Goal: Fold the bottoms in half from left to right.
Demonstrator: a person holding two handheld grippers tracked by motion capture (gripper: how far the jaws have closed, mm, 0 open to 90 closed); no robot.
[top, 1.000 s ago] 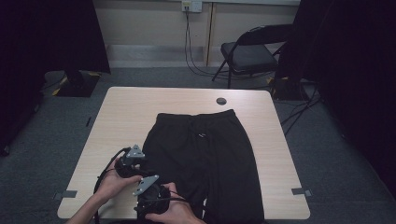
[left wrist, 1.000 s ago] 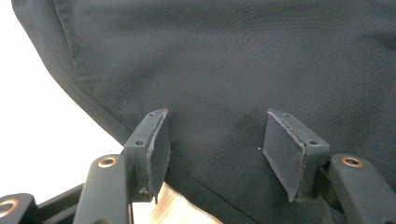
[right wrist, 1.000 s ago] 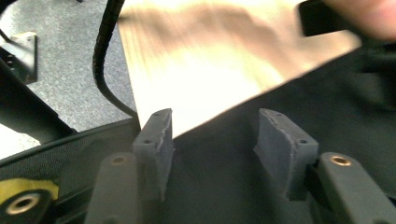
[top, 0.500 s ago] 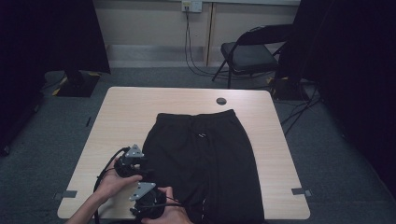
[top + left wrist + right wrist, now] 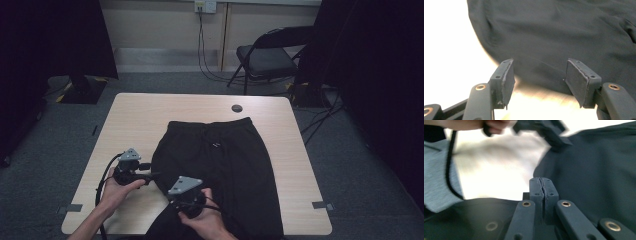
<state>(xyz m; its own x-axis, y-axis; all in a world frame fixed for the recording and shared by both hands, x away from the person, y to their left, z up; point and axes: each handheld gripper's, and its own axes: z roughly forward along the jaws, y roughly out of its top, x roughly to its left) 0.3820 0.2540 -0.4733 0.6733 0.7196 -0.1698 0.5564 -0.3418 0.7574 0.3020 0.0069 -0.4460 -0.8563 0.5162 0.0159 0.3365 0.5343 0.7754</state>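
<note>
Right claw point(image 5: 543, 195) has just been closing and is pinched flat on the black trousers' point(image 5: 225, 160) edge for lifting; left claw point(image 5: 539, 80) is held wide at the hem, nothing gripped.

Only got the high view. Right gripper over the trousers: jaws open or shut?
Observer: Shut. In the right gripper view, the right gripper has its jaws pressed flat together above the black trousers. I can't tell whether any cloth is pinched.
Operator: And the left one?
Observer: Open. In the left gripper view, the left gripper has its jaws well apart, facing the trousers' edge where it meets the table. The pads press on nothing.
</note>
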